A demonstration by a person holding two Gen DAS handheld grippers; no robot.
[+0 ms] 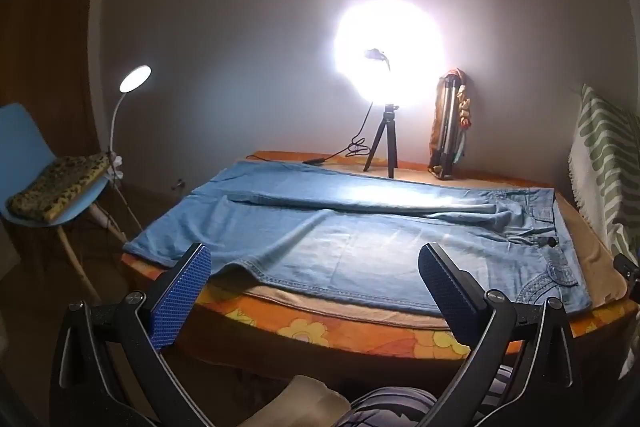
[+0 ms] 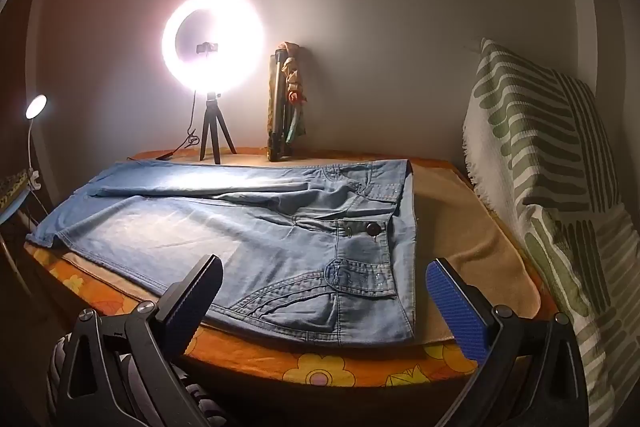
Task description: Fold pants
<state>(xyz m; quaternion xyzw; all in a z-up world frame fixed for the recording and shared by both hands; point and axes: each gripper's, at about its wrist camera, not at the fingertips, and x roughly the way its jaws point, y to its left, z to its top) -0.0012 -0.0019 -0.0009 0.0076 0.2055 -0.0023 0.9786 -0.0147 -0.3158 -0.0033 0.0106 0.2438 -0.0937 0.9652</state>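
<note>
Light blue denim pants [image 1: 360, 227] lie spread flat on the table [image 1: 320, 327], waistband to the right and legs running left. In the right wrist view the pants [image 2: 248, 227] show their button [image 2: 374, 228] and an embroidered front pocket. My left gripper [image 1: 316, 267] hovers open over the near edge of the near leg, nothing between its blue pads [image 1: 182, 297]. My right gripper [image 2: 324, 291] hangs open above the near waistband corner, its pads [image 2: 456, 311] apart from the cloth.
An orange flowered cloth [image 2: 320, 367] and a tan blanket [image 2: 460, 227] cover the table. A ring light on a tripod [image 2: 212, 131] and a folded tripod [image 2: 286, 107] stand at the back. A green-striped cushion [image 2: 560, 187] is right; a blue chair [image 1: 32, 163] and lamp [image 1: 134, 79] left.
</note>
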